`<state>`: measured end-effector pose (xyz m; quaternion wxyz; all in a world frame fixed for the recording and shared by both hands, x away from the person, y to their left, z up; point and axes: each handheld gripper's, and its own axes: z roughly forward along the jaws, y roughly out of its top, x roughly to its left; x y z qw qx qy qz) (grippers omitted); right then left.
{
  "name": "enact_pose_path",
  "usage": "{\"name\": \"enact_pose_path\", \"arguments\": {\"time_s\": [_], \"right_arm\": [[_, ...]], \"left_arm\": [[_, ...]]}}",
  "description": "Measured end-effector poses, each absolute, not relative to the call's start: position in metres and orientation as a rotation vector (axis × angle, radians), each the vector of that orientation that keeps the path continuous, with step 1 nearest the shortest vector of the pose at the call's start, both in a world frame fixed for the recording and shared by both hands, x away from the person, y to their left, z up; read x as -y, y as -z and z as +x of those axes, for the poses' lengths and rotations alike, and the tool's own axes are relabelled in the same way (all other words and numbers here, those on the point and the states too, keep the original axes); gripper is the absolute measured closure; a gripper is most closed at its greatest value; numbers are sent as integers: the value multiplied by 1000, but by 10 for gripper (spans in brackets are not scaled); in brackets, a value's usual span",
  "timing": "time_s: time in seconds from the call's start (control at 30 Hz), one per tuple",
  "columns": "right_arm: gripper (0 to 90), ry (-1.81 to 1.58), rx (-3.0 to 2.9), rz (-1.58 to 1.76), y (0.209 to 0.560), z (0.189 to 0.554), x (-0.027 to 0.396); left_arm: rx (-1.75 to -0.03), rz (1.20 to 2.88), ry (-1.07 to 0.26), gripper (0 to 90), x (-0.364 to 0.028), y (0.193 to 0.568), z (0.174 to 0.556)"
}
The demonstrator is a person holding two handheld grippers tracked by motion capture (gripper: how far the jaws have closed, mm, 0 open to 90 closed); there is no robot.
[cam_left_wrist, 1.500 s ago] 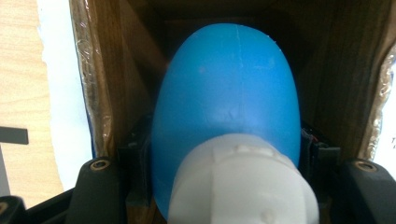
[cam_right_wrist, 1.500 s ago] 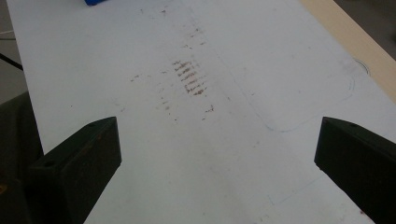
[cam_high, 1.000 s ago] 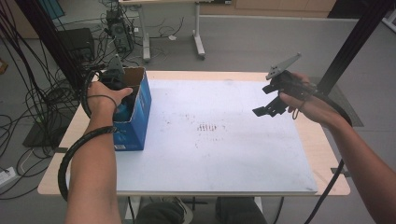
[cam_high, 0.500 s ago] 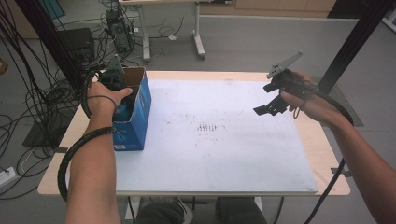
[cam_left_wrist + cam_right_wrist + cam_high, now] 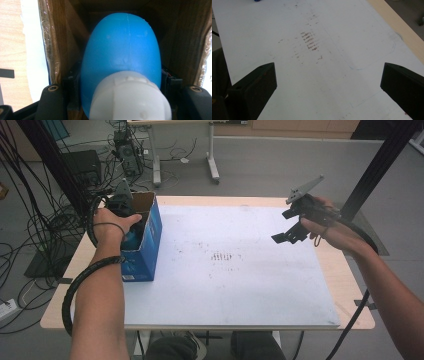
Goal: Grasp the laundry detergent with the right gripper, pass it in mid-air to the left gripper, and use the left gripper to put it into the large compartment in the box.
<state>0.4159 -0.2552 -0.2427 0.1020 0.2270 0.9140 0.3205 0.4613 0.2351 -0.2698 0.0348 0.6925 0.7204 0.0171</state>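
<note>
An open blue cardboard box (image 5: 147, 242) stands at the table's left edge. My left gripper (image 5: 131, 232) reaches down into it, with the hand over the opening. In the left gripper view, a blue plastic bottle (image 5: 121, 50) with a white cap (image 5: 130, 97) sits between the two jaws, which are shut on its sides; the brown inner walls of the box (image 5: 67, 37) surround it. My right gripper (image 5: 292, 232) hangs in the air over the right part of the table. Its jaws stand wide open, with nothing between them (image 5: 328, 82).
A white mat (image 5: 235, 285) covers most of the wooden table (image 5: 345, 285) and bears brown smudges (image 5: 222, 256) near its middle. A black frame post (image 5: 380, 165) rises at the right. Cables (image 5: 30, 225) and desk legs crowd the floor beyond and to the left.
</note>
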Motion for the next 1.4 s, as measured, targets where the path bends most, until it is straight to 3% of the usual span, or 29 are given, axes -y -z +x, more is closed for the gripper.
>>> {"name": "enact_pose_path", "arguments": {"time_s": [1.4], "right_arm": [[6,-932,-2697,664,239,415,258]], "left_arm": [[-2205,2121,-66,365,-236,270,460]]}}
